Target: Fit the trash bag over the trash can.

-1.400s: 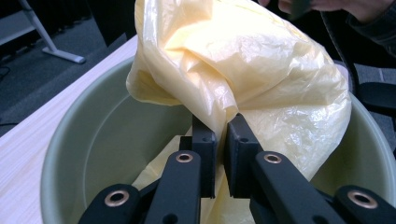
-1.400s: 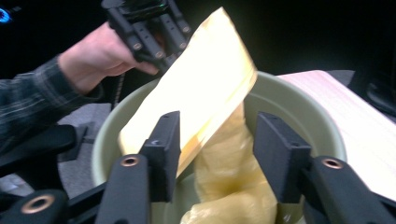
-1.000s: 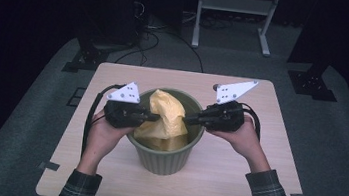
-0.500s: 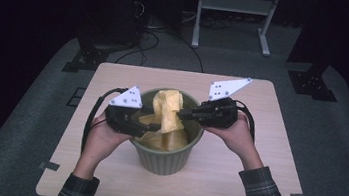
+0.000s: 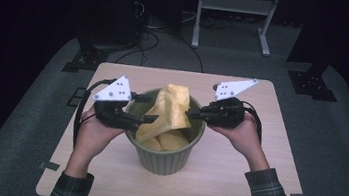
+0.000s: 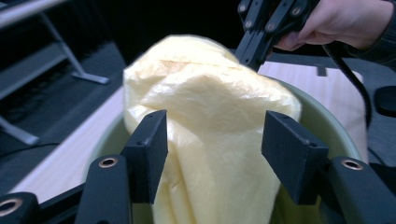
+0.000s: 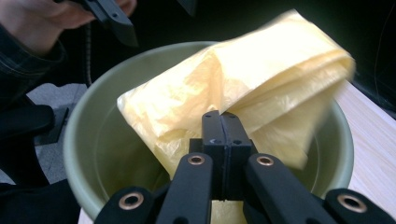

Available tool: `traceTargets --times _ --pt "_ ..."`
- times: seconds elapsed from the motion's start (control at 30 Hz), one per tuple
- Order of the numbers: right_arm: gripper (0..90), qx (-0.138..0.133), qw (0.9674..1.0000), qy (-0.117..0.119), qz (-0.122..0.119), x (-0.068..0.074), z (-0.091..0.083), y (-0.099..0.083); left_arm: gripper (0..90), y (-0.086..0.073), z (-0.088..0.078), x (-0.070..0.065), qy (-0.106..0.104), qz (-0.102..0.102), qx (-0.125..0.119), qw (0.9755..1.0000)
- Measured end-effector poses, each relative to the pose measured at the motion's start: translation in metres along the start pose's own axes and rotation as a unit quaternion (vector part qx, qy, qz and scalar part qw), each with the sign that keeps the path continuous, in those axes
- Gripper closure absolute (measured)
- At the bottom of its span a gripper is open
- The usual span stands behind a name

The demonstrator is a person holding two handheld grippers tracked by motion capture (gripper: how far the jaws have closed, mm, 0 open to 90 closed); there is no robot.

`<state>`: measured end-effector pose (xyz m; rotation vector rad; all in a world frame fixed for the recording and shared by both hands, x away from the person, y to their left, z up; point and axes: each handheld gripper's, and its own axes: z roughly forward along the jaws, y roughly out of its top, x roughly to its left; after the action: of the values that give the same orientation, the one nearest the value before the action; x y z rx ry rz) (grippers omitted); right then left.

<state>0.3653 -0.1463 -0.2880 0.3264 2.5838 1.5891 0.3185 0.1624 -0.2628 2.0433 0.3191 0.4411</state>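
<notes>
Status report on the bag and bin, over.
Left gripper just opened, off the yellow bag. Right gripper clamped on bag above green bin. Nothing in the way.

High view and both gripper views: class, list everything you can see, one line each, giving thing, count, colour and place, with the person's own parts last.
Table: one, light wood, centre of the dark grey floor.
Bin: one, pale green, round, mid-table.
Bag: one, yellow plastic, inside the bin, rising above its rim.
Frame: one, pale metal, on the floor beyond the table.
Cables: several, black, on the floor beyond the table.
Left gripper: one, black, jaws just opened, either side of the bag.
Right gripper: one, black, shut on the bag.
Hands: two, plaid sleeves.
</notes>
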Motion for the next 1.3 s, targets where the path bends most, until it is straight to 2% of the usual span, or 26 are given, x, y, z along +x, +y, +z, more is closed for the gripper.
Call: traceTargets --times 0.03,0.1,0.13,0.17,0.23,0.27,0.3,0.37,0.5,0.57,0.63,0.67,0.7,0.77,0.87,0.9,0.97,1.0,1.03,1.07,1.1,1.13,1.17,1.2,1.27,1.3 --pt "90.0 0.0 1.0 0.0 0.0 0.0 0.0 0.0 39.9 0.0 0.006 0.002 -0.007 0.001 0.007 0.9999" --pt "90.0 -0.015 0.9998 0.015 -0.002 0.002 -0.002 0.001 39.4 0.0 0.019 0.004 -0.023 -0.001 0.019 0.9996" --pt "90.0 -0.021 0.9996 0.019 -0.009 0.004 -0.004 0.004 39.3 -0.002 0.03 0.003 -0.045 -0.003 0.023 0.9987" --pt "90.0 -0.025 0.9994 0.022 -0.013 0.006 -0.004 0.006 39.2 -0.002 0.03 0.003 -0.045 -0.003 0.023 0.9987" --pt "90.0 -0.029 0.9992 0.024 -0.014 0.007 -0.004 0.008 39.1 -0.003 0.042 -0.001 -0.065 0.005 0.032 0.9973" --pt "90.0 -0.034 0.9989 0.028 -0.018 0.009 -0.002 0.015 38.3 -0.004 0.047 -0.004 -0.075 0.009 0.039 0.9964" --pt "90.0 -0.034 0.9989 0.028 -0.018 0.009 -0.002 0.015 38.3 -0.003 0.05 -0.005 -0.078 0.013 0.044 0.9959" --pt "90.0 -0.04 0.9985 0.032 -0.021 0.011 0.001 0.02 37.9 -0.002 0.054 -0.01 -0.073 0.027 0.056 0.9954" --pt "90.0 -0.038 0.9979 0.043 -0.032 0.017 0.016 0.03 35.2 0.0 0.05 -0.011 -0.074 0.024 0.043 0.996" --pt "90.0 -0.037 0.9979 0.043 -0.032 0.017 0.018 0.03 34.2 -0.001 0.046 -0.01 -0.073 0.023 0.04 0.9963" --pt "90.0 -0.024 0.999 0.022 -0.031 0.017 0.022 0.03 31.5 -0.003 0.042 -0.011 -0.073 0.025 0.034 0.9964" --pt "90.0 -0.022 0.9991 0.02 -0.029 0.016 0.022 0.029 30.3 -0.005 0.041 -0.011 -0.076 0.022 0.029 0.9965" --pt "90.0 -0.013 0.9997 0.0 -0.023 0.013 0.023 0.028 28.7 -0.007 0.039 -0.011 -0.078 0.021 0.024 0.9965" --pt "90.0 -0.009 0.9997 -0.006 -0.022 0.013 0.023 0.027 28.2 -0.009 0.036 -0.011 -0.075 0.013 0.014 0.997" --pt "90.0 -0.011 0.9997 -0.002 -0.02 0.012 0.023 0.026 28.5 -0.01 0.036 -0.008 -0.065 0.005 0.01 0.9978" --pt "90.0 -0.017 0.9996 0.008 -0.022 0.013 0.023 0.027 30.2 -0.01 0.037 -0.007 -0.065 -0.002 0.01 0.9978" --pt "90.0 -0.021 0.9994 0.012 -0.025 0.016 0.023 0.028 46.7 -0.009 0.037 -0.006 -0.072 -0.004 0.014 0.9973" --pt "90.0 -0.023 0.9993 0.016 -0.026 0.017 0.023 0.029 55.5 -0.008 0.037 -0.006 -0.073 -0.005 0.016 0.9972" --pt "87.2 -0.026 0.9993 0.012 -0.025 0.016 0.021 0.028 74.5 -0.008 0.036 -0.007 -0.073 -0.007 0.021 0.9971" --pt "87.2 -0.026 0.9993 0.012 -0.025 0.016 0.021 0.028 80.3 -0.008 0.036 -0.007 -0.073 -0.007 0.021 0.9971" --pt "79.8 -0.029 0.9993 0.01 -0.023 0.015 0.02 0.028 80.3 -0.009 0.034 -0.007 -0.072 -0.005 0.027 0.997" --pt "72.6 -0.037 0.9992 0.008 -0.011 0.014 0.018 0.027 86.1 -0.01 0.033 -0.007 -0.075 -0.007 0.026 0.9968" --pt "69.1 -0.041 0.9991 0.008 -0.005 0.012 0.015 0.026 87.0 -0.011 0.031 -0.006 -0.076 -0.016 0.021 0.9967" --pt "65.1 -0.054 0.9985 -0.006 0.0 0.01 0.007 0.022 87.4 -0.013 0.027 -0.004 -0.074 -0.018 0.023 0.9968" --pt "64.4 -0.054 0.9984 -0.014 0.002 0.007 0.003 0.019 87.4 -0.015 0.022 -0.003 -0.079 -0.023 0.016 0.9965" --pt "61.8 -0.051 0.9981 -0.033 0.01 0.003 -0.004 0.012 87.4 -0.016 0.02 -0.003 -0.08 -0.024 0.012 0.9964"
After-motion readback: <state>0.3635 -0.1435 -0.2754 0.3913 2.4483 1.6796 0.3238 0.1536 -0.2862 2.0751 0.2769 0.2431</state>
